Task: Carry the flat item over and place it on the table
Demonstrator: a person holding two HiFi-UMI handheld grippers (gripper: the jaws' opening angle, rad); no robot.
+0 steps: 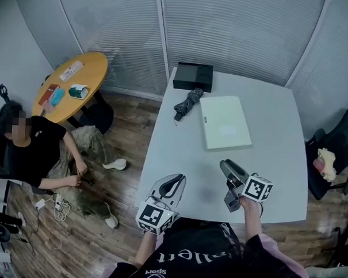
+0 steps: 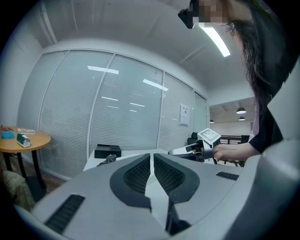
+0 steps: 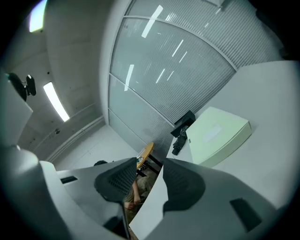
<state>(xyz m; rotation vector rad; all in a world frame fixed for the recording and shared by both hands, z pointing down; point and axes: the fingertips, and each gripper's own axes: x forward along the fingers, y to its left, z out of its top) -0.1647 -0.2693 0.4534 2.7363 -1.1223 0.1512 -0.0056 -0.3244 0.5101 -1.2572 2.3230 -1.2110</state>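
Left arm: bare forearm reaching forward from the body – the left gripper [image 1: 175, 179] is held low at the near edge of the white table [image 1: 276, 169], its jaws pointing away from the person.
Right arm: stretched a little farther out, with the right gripper [image 1: 227, 166] over the tabletop, angled toward the far left and rolled to one side.
Left gripper state: jaws drawn almost together with only a thin slit between the pads; nothing in them.
Right gripper state: jaws partly apart, nothing gripped; only the table edge and floor show through the gap.
Flat item [image 1: 225, 121]: a pale, flat box lying on the table, well ahead of both grippers and apart from them.
Head view alone: a folded umbrella [image 1: 188, 103] just left of the flat item, a black box [image 1: 193, 76] at the table's far edge, and a seated person [image 1: 32, 149] by a round wooden table [image 1: 93, 66].
Left gripper view alone: the hand [image 2: 229, 151] wrapped around the right gripper's handle – seen side on.
Right gripper view alone: the flat item's thickness and its shallow side wall.
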